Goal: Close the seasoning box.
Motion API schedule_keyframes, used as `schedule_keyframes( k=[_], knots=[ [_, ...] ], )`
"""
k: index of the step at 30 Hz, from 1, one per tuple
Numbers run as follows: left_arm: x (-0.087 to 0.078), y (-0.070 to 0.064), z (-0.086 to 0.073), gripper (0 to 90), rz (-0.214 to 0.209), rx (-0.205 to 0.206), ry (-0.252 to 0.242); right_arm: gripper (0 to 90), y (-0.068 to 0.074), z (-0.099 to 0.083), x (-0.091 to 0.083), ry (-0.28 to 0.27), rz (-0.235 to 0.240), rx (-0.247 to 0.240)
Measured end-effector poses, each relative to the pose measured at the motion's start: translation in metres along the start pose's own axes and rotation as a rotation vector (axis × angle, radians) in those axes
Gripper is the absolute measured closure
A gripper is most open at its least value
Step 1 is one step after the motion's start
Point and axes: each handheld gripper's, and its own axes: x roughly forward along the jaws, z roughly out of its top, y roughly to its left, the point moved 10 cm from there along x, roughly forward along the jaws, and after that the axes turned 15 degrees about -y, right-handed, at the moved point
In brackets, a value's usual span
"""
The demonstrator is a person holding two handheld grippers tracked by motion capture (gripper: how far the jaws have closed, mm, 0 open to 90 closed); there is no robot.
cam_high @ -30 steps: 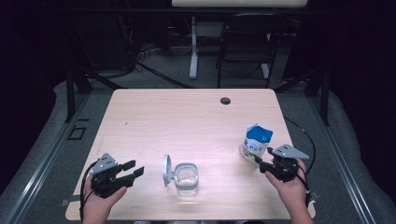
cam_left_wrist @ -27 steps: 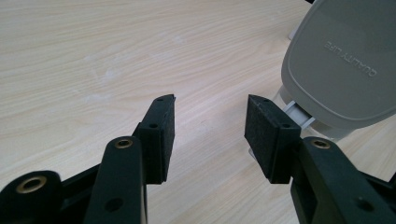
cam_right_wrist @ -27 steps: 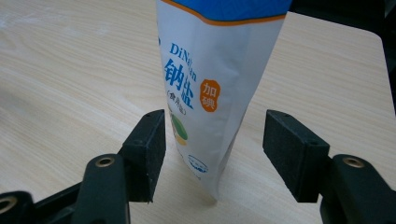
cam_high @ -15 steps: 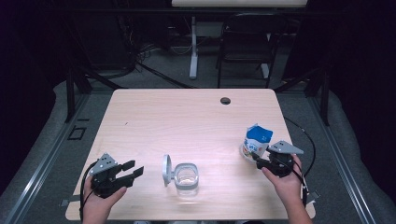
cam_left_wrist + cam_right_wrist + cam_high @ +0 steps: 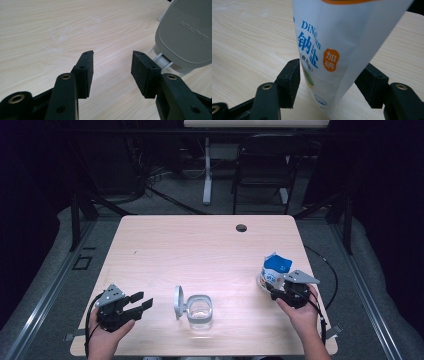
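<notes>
A white and blue salt bag [image 5: 274, 270] stands upright near the table's right edge. In the right gripper view the bag [image 5: 337, 37] sits between the jaws of my right gripper [image 5: 328, 82], which is open, with a small gap at the left jaw. From above, the right gripper [image 5: 276, 291] is right at the bag's base. A clear square container [image 5: 199, 306] with its grey lid [image 5: 178, 302] flipped up stands at the front middle. My left gripper [image 5: 142, 301] is open and empty, pointing at the lid [image 5: 186, 37], and the left gripper [image 5: 112, 68] stops a little short of it.
The light wooden table [image 5: 200, 250] has a dark cable hole [image 5: 241, 228] near its far edge. A cable trails off the right side. A chair [image 5: 260, 170] and a desk leg stand beyond the table in the dark.
My right gripper has moved forward to the bag, so its jaws now stand on either side of the base. The left gripper and the container have not moved.
</notes>
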Motion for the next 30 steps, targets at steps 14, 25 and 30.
schedule_keyframes(
  k=[14,25,30],
  knots=[
    [0.0,0.002,-0.002,53.1,0.003,-0.004,0.01,36.5,0.001,-0.005,0.01,-0.002,-0.005,-0.013],
    [-0.001,0.006,-0.001,53.0,0.016,-0.007,0.002,34.8,0.002,-0.01,0.017,0.006,-0.013,-0.023],
    [-0.002,0.008,0.0,52.9,0.02,-0.012,-0.003,35.3,0.002,-0.011,0.019,0.001,-0.017,-0.014]
  ],
)
